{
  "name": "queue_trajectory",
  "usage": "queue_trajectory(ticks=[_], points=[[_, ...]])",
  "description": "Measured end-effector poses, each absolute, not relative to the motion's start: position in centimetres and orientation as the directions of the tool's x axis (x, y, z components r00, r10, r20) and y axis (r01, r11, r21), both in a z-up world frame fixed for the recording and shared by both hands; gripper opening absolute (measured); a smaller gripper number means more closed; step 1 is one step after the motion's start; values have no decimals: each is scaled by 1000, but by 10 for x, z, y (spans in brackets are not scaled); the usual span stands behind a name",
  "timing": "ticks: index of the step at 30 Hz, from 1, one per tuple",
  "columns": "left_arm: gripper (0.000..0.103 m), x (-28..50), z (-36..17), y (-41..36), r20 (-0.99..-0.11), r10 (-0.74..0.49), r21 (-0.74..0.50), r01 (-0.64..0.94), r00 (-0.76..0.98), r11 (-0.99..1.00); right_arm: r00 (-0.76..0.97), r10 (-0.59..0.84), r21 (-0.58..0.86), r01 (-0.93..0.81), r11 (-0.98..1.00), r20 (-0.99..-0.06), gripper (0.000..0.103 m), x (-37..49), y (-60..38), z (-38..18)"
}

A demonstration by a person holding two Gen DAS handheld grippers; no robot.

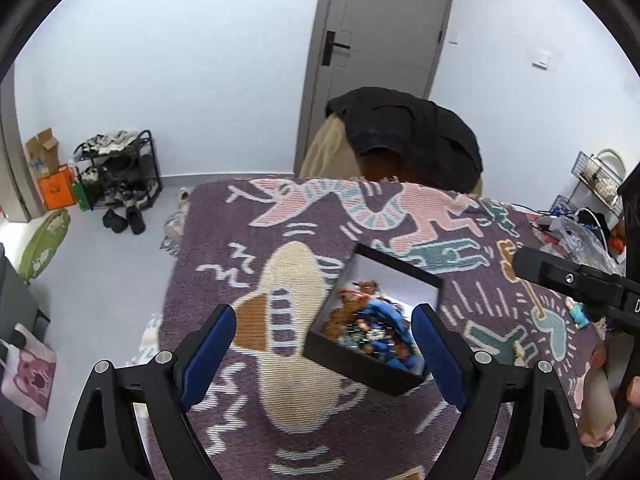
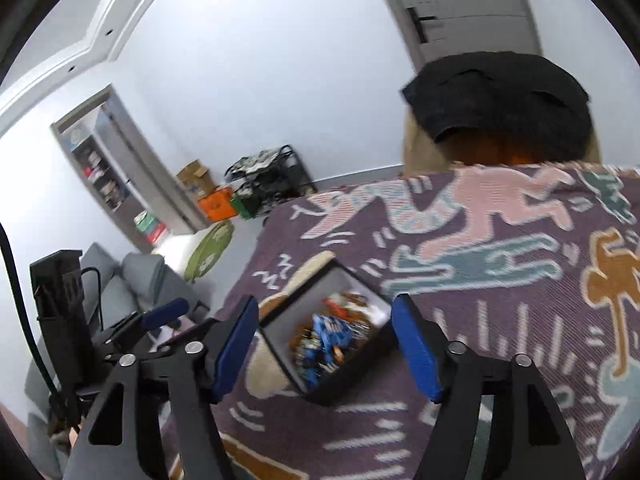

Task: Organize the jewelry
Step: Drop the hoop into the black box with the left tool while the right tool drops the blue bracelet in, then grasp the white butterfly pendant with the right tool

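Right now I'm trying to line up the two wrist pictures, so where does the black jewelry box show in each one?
Left wrist: the black jewelry box sits right of centre, low, near the right finger of the left gripper.
Right wrist: the box lies at lower centre, between the open fingers of the right gripper.
Shared landmark: the grey door behind the patterned cloth.

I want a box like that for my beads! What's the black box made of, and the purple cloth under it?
The black box looks like stiff matte cardboard: thin straight walls, sharp corners, a white lining inside. It could be thin plastic; the pictures are blurry. The purple cloth looks like a woven blanket or rug: ribbed threads run across it and the colourful figures seem woven in, not printed.
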State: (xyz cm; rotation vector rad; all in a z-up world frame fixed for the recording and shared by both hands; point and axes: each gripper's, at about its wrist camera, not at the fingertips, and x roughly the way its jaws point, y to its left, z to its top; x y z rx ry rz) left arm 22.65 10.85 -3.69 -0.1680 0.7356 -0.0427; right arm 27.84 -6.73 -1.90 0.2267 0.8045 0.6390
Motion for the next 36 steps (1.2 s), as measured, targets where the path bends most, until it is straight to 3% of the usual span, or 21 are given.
queue_trajectory(ticks=[17, 36], points=[[90, 217, -33, 16, -660, -169, -121, 118, 732, 986, 576, 511, 440, -272, 856, -638, 71, 241, -198, -49], [90, 200, -63, -19, -702, -202, -154, 131, 683, 979, 499, 447, 401, -204, 893, -742, 70, 241, -208, -106]])
